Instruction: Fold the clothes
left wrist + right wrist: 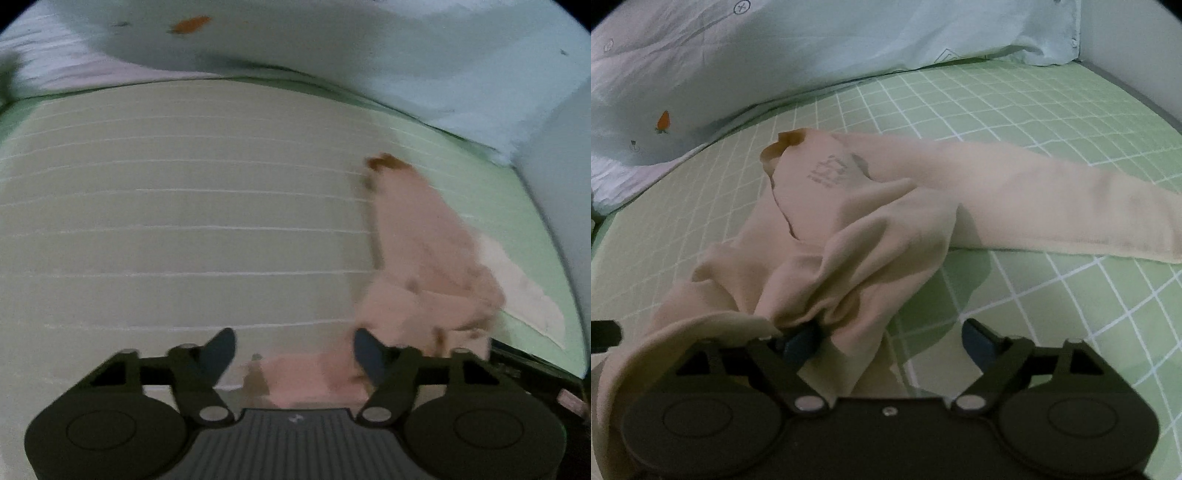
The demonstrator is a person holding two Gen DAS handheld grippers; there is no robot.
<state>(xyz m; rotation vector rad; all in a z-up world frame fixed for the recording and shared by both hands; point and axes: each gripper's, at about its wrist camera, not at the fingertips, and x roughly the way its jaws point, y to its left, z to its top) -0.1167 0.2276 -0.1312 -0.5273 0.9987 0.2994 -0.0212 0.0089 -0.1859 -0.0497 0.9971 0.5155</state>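
Both claws are standing open over the beige tights [849, 206] on the bed [1052, 314], so regripping an edge squarely seems wise.

green sheet [1052, 110] open, duvet [812, 44] bounding far edge

Green checked bed [1052, 110] — beige garment [923, 192], pale quilt [812, 44].

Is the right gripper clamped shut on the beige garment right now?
No, the right gripper stands wide open, the beige garment only draped over one finger.
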